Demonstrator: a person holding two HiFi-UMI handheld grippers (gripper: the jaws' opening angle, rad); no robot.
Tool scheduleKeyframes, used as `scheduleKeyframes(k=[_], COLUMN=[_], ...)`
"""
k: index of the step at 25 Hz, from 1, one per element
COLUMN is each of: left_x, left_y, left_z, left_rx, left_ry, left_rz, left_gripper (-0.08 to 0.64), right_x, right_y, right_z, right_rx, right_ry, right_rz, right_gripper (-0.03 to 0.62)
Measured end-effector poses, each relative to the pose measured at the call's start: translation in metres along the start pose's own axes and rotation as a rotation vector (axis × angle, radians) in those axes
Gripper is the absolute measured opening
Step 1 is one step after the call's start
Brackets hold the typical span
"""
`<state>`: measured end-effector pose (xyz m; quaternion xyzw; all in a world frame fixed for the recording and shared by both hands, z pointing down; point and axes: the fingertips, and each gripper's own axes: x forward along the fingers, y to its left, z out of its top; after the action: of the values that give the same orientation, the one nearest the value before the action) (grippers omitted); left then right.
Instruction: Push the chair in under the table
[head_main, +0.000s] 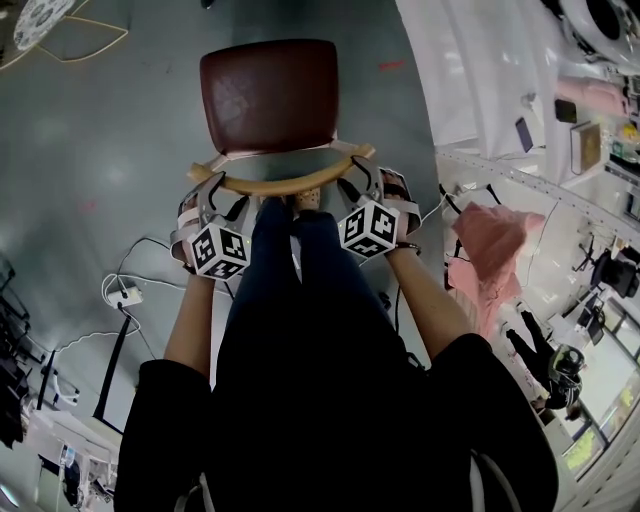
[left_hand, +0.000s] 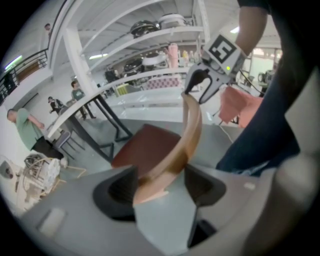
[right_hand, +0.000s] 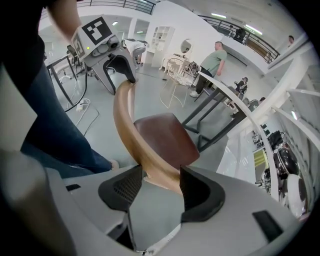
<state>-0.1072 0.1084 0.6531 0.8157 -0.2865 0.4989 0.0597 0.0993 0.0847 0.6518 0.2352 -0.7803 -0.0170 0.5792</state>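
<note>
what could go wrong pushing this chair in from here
1. The left tongs and right tongs pinch only the ends of the curved backrest. The smooth wood could slip out, or the chair could twist.
2. The table lies off to the right, not straight ahead, so the chair may catch its black legs when swung in.

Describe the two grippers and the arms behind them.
The left gripper and right gripper match: pale grey bodies with black jaw pads, each carrying a white cube printed with black square markers. The person wears black sleeves that end near the elbow.
</note>
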Motion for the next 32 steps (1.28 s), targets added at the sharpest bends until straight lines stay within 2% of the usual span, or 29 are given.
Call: scheduleKeyframes(k=[18, 32], left_x=[0.035, 0.069], left_y=[0.084, 0.170], left_z=[0.033, 0.057], left_rx=[-0.015, -0.054], left_ry=[-0.026, 0.010], left_rz=[0.019, 0.050], left_gripper=[0.301, 0.304], right_x=[0.037, 0.078], right_y=[-0.087, -0.169], right_z=[0.031, 0.070], right_rx=[0.013, -0.015], right_ry=[0.005, -0.041], right_rz=[-0.033, -0.046], right_gripper=[0.212, 0.212])
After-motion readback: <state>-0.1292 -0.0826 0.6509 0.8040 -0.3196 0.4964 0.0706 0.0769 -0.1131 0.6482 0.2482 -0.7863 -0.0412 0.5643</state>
